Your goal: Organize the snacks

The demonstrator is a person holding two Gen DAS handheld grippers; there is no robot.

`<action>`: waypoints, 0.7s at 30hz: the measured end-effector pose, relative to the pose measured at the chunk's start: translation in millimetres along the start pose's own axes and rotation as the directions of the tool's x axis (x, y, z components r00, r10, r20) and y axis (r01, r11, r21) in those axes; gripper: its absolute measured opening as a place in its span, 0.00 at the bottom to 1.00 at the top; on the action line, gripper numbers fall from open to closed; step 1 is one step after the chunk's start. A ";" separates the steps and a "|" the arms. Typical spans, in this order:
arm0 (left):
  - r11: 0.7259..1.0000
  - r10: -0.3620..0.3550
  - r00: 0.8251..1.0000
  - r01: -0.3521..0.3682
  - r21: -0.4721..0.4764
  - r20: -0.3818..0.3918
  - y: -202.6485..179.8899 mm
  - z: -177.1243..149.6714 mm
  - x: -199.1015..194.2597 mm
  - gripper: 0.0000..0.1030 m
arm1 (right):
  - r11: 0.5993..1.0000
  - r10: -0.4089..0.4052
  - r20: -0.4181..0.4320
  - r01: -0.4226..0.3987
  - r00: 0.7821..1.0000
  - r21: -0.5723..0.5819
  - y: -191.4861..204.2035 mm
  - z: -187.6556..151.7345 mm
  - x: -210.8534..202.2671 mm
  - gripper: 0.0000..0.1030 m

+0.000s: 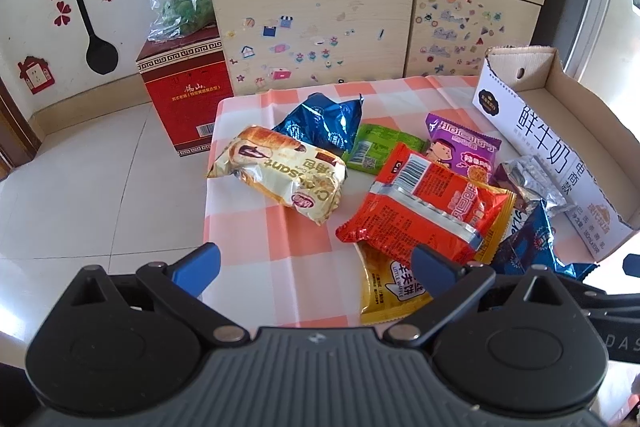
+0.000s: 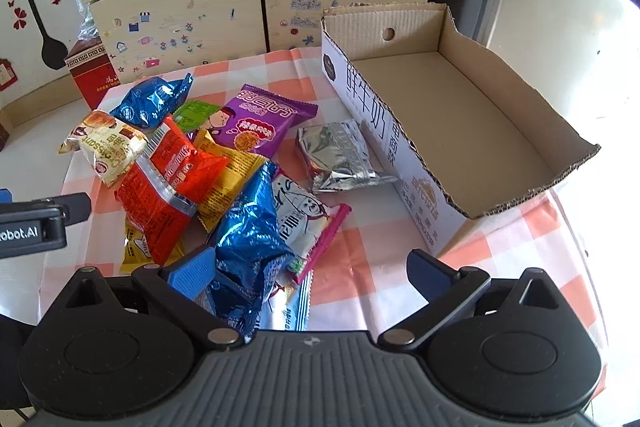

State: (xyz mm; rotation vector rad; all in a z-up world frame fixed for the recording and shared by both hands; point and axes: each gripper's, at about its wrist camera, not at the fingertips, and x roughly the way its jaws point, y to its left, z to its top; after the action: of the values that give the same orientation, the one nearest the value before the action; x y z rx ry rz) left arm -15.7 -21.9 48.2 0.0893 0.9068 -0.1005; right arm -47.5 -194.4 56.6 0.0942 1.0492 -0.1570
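Several snack packets lie in a heap on the checked tablecloth (image 1: pixel 248 239): a cream croissant pack (image 1: pixel 280 173), a red packet (image 1: pixel 424 211), a yellow waffle packet (image 1: pixel 390 287), a purple packet (image 2: pixel 260 121), a silver packet (image 2: pixel 340 157) and blue foil packets (image 2: pixel 248 227). An empty cardboard box (image 2: pixel 460 115) stands to the right of the heap. My left gripper (image 1: pixel 316 265) is open, low over the cloth's near edge in front of the red packet. My right gripper (image 2: pixel 312 271) is open over the nearest blue packet and a white-pink one (image 2: pixel 308 223).
A stickered wooden cabinet (image 1: pixel 320 27) stands behind the table, with a red carton (image 1: pixel 184 95) on the floor at its left. White floor tiles lie left of the table. The left gripper's body (image 2: pixel 32 227) shows at the right wrist view's left edge.
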 end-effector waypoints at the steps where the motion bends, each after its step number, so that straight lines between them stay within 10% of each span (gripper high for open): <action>1: 1.000 -0.002 1.000 0.002 0.000 -0.001 0.1 -0.7 0.0 0.98 | 1.000 -0.002 -0.003 0.002 1.000 -0.003 0.7 -0.5 0.7 1.00; 21: 0.992 -0.103 0.995 0.104 -0.075 0.013 -6.0 22.0 8.2 0.98 | 0.994 0.106 0.043 -0.107 0.993 0.017 -0.5 4.2 -11.0 1.00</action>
State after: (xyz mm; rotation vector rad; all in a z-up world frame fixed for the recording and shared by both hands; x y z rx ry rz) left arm 5.7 -30.9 55.0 -0.0284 0.9055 -0.1630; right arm -49.4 -194.7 68.2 0.1633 0.9986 -0.0720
